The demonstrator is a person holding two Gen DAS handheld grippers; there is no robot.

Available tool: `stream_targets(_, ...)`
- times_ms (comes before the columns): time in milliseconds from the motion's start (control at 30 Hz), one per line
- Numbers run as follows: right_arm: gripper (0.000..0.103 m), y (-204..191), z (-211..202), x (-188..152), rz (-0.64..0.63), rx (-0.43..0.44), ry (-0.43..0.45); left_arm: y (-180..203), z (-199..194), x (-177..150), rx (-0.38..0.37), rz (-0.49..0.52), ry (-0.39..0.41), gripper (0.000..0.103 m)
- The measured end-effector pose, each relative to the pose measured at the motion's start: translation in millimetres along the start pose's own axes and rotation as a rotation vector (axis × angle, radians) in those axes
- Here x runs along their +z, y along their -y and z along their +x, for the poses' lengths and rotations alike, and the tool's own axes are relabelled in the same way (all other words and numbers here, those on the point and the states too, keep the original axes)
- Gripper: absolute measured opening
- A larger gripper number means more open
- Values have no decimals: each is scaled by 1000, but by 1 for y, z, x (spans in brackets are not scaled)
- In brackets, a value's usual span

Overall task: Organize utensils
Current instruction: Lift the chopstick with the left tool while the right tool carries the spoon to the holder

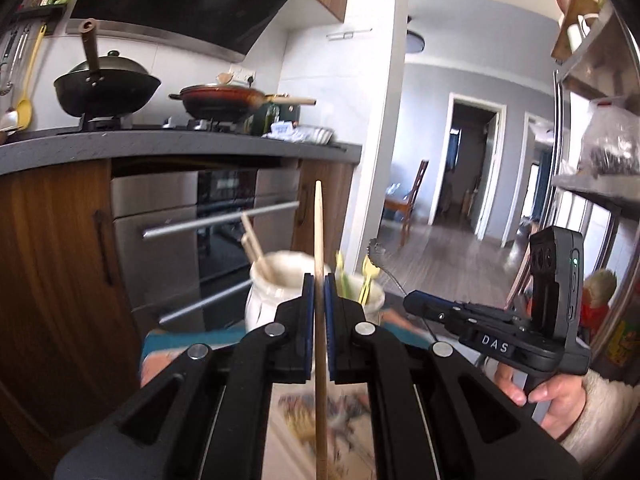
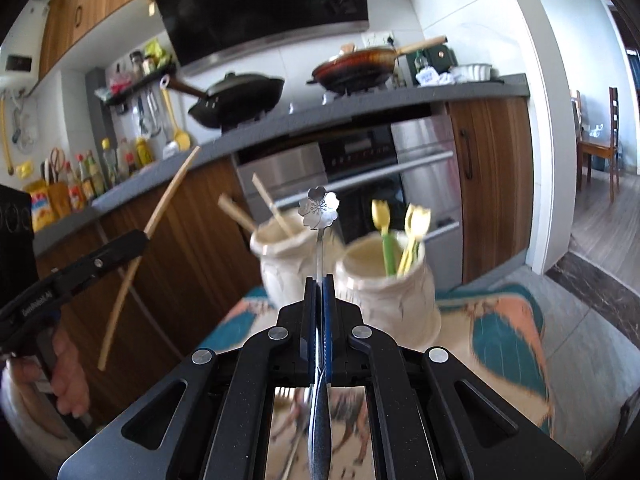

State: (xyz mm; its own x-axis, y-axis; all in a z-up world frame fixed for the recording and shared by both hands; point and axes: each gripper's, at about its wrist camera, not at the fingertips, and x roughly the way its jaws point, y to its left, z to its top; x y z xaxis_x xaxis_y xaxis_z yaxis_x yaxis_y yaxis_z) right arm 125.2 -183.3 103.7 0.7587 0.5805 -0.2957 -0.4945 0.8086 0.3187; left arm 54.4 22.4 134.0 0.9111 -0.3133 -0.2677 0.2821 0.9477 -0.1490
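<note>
My left gripper point(image 1: 319, 280) is shut on a single wooden chopstick point(image 1: 319, 224) that stands upright; it also shows in the right wrist view point(image 2: 166, 196). My right gripper point(image 2: 320, 280) is shut on a metal spoon with a flower-shaped end point(image 2: 319, 208), seen too in the left wrist view point(image 1: 378, 250). Two cream ceramic jars stand ahead on a patterned cloth. The left jar point(image 2: 280, 256) holds wooden chopsticks point(image 2: 272, 204). The right jar point(image 2: 388, 292) holds yellow and green plastic utensils point(image 2: 400, 232). Both grippers hover just short of the jars.
The jars sit on a teal and orange cloth point(image 2: 504, 320). Behind is a wooden kitchen unit with an oven point(image 2: 360, 168), and a grey counter point(image 2: 360, 112) carrying a black wok point(image 2: 240, 96) and a red pan point(image 2: 356, 64). A doorway opens to the right.
</note>
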Motion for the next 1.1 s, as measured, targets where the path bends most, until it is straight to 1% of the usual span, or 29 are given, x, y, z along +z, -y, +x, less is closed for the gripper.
stream_targets(33,4,4,3,7,13,6,19,-1,14,8,-26,-9,9,5)
stream_targets(100,4,14,16,21,46,11,47,-1,30,18,-25,-5,34,5)
stream_targets(167,4,22,23,28,70,13,68,-1,46,27,-49,-12,67,5)
stream_targets(267,4,35,40,37,98,-13,106,-7,67,38,-42,-40,106,5)
stream_targets(433,4,45,62,46,123,-47,148,-16,99,51,30,-57,154,5)
stream_targets(533,4,42,73,48,90,-80,171,-17,116,53,63,-46,161,5)
stream_targets(600,4,42,84,47,72,-96,160,-16,125,52,79,-37,160,5)
stream_targets(700,4,45,93,43,77,-100,149,-14,133,48,99,-26,165,5)
stream_targets(800,4,44,96,40,64,-108,156,-13,135,45,115,-19,179,5)
stream_targets(867,4,42,98,38,49,-123,162,-11,136,44,119,-1,176,5)
stream_targets(933,4,40,98,38,43,-130,166,-9,138,42,140,25,188,5)
stream_targets(1100,4,38,103,36,19,-170,185,-6,139,38,137,50,183,5)
